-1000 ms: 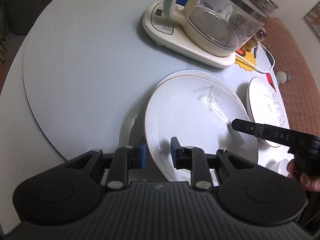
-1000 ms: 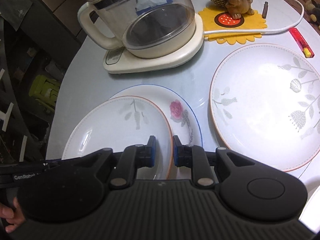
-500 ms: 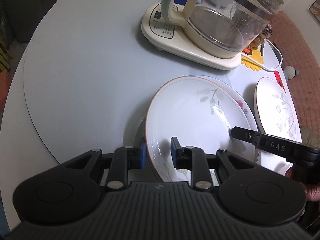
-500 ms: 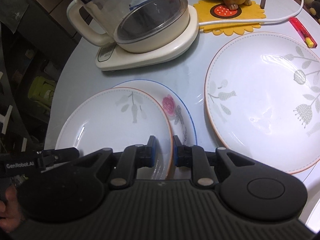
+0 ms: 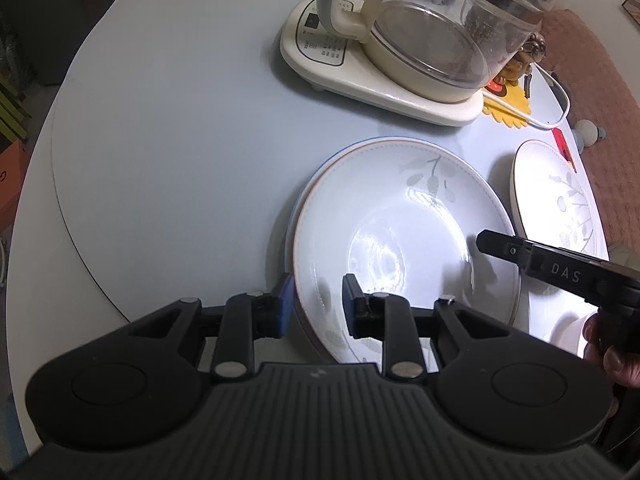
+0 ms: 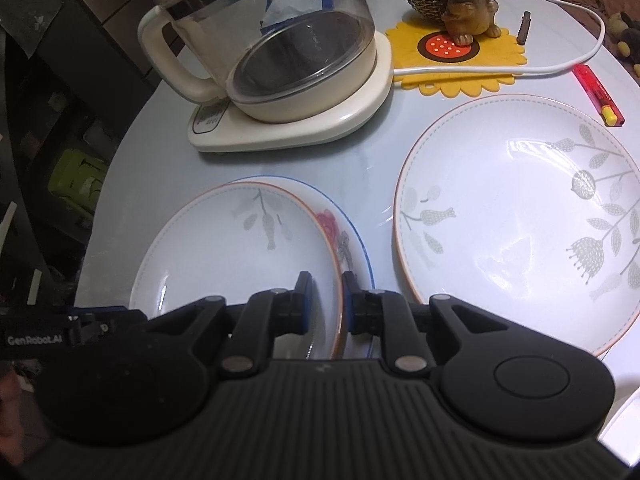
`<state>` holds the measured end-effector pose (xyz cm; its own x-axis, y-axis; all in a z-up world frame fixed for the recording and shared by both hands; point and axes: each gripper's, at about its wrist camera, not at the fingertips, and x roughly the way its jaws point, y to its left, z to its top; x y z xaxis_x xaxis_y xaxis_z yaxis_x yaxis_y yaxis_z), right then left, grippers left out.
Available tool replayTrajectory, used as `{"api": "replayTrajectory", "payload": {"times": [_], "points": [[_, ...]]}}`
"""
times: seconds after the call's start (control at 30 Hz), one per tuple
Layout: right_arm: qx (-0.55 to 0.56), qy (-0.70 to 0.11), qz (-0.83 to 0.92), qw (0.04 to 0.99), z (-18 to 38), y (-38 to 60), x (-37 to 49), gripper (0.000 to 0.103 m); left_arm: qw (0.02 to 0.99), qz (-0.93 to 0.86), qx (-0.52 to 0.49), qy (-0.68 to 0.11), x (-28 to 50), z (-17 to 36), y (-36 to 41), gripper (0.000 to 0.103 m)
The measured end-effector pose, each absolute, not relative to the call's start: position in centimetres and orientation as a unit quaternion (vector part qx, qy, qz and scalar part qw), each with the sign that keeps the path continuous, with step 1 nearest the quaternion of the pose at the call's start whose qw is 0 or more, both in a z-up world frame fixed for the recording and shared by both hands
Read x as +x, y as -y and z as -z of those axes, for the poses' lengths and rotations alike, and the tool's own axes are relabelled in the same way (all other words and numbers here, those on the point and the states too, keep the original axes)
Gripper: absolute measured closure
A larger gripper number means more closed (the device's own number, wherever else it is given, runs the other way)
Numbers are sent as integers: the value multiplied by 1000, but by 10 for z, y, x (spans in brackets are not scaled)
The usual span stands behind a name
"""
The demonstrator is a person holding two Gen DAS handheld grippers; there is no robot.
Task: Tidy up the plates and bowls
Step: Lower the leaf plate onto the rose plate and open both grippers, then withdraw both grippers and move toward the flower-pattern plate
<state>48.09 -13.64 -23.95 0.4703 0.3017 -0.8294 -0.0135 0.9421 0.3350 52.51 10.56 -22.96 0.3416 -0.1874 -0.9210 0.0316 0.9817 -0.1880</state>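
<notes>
In the left wrist view, the leaf-pattern plate (image 5: 404,240) now sits lower and squarer over the blue-rimmed plate (image 5: 291,224) than half a second ago, with only a thin blue edge showing on its left. The left gripper (image 5: 318,304) straddles the near rim, one finger outside and one over the dish; a gap shows at the inner finger, so it looks slightly open, and whether it grips cannot be told. Judging from this, the plate is being set down onto the stack rather than carried. The right gripper's body reaches in from the right.

In the right wrist view, the right gripper (image 6: 326,300) brackets the plate's opposite rim, its fingers close together around the edge; contact looks likely but is not certain. This view shows what the other hides: the rose painted on the lower plate, uncovered on the right, so the two are not yet centred. It also shows in full the larger plate (image 6: 520,220) lying apart on the table (image 6: 360,160), and the kettle (image 6: 272,52) behind.
</notes>
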Motion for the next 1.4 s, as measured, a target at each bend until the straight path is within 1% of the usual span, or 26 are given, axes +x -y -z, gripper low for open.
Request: {"api": "replayTrajectory", "payload": {"times": [0.23, 0.5, 0.87, 1.4], "points": [[125, -493, -82, 857, 227, 137, 475, 84, 827, 50, -86, -553, 513, 216, -108, 74], [110, -463, -72, 876, 189, 143, 455, 84, 852, 40, -95, -514, 481, 175, -105, 74], [105, -429, -71, 894, 127, 136, 398, 84, 883, 48, -104, -454, 409, 107, -101, 74], [97, -379, -77, 917, 65, 100, 305, 84, 905, 58, -114, -406, 300, 59, -128, 74]]}}
